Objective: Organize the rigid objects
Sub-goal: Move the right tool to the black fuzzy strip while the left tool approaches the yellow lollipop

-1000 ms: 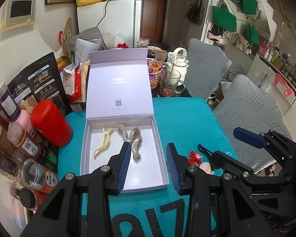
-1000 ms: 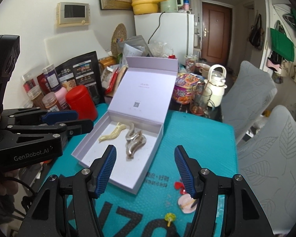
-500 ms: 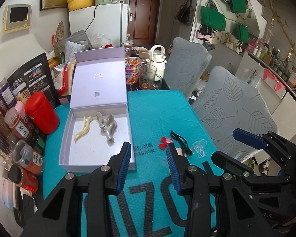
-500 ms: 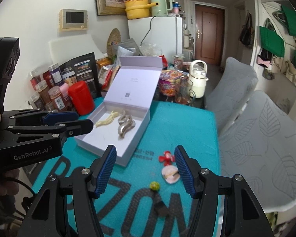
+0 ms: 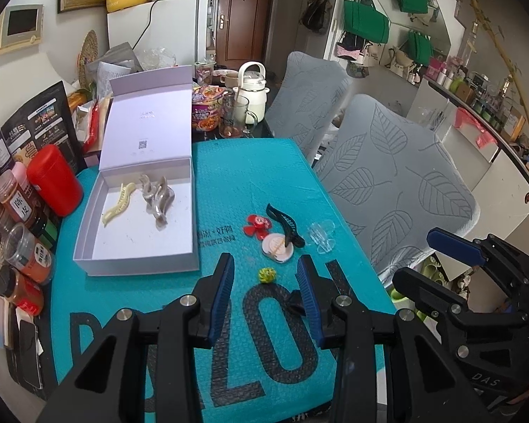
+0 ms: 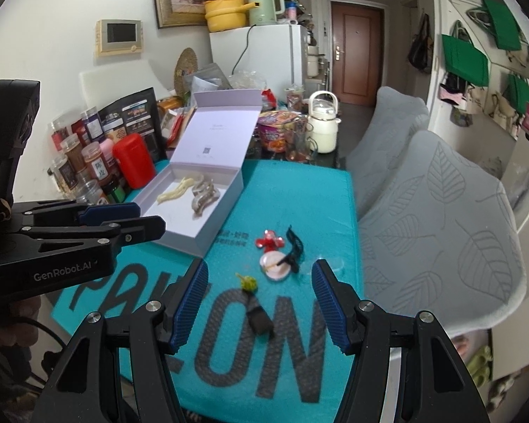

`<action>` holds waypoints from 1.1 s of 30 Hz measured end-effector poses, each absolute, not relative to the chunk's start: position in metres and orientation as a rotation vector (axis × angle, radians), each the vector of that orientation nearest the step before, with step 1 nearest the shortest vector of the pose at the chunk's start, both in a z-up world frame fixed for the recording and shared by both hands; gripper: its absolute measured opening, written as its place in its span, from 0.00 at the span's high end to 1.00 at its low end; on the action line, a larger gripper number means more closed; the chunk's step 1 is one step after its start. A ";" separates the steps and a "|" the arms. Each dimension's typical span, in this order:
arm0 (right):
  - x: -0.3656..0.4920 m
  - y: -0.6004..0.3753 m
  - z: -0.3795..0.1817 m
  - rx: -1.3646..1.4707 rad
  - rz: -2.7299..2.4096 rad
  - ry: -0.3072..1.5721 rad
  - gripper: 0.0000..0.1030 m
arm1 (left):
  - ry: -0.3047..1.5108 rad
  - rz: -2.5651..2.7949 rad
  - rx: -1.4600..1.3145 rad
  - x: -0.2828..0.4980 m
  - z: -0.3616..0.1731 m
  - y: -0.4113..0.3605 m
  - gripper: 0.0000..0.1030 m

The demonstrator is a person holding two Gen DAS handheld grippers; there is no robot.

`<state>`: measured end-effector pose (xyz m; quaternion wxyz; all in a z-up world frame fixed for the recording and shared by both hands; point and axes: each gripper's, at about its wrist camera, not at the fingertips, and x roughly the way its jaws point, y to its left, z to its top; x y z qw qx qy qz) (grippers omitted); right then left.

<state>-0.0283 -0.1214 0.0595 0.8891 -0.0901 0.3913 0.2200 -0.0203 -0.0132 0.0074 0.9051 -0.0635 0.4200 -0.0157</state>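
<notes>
An open white box [image 5: 137,261] on the teal mat [image 5: 250,176] holds a cream hair clip [image 5: 118,204] and a grey-brown clip [image 5: 158,199]. To its right lie a red flower clip [image 5: 257,225], a black hair claw [image 5: 285,224], a round pink-white piece [image 5: 277,246], a clear clip [image 5: 321,234] and a small yellow-green piece [image 5: 266,275]. My left gripper [image 5: 265,264] hovers above that piece, open and holding nothing. My right gripper [image 6: 260,271] is open above the yellow-green piece [image 6: 248,282] and a small black block [image 6: 259,319], and is also empty.
Spice jars [image 5: 28,257], a red canister [image 5: 54,185] and a black pouch [image 5: 35,127] line the mat's left side. A kettle [image 5: 252,95], a glass mug [image 5: 236,116] and a noodle cup [image 5: 204,112] stand behind. Grey chairs [image 5: 398,176] flank the right edge.
Both grippers have drawn back from the box toward the near end of the mat. The loose small pieces have come into view ahead of the fingers. Neither gripper's opening has changed.
</notes>
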 end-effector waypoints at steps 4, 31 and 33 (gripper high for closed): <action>-0.034 -0.132 0.054 -0.179 0.445 0.829 0.40 | 0.889 -0.038 -0.130 -0.022 -0.001 -0.022 0.64; -0.015 -0.147 -0.033 -0.118 0.332 1.036 0.32 | 1.127 -0.143 -0.086 0.033 -0.094 -0.021 0.25; -0.012 -0.146 -0.040 -0.120 0.328 1.050 0.32 | 1.129 -0.155 -0.087 0.037 -0.100 -0.019 0.15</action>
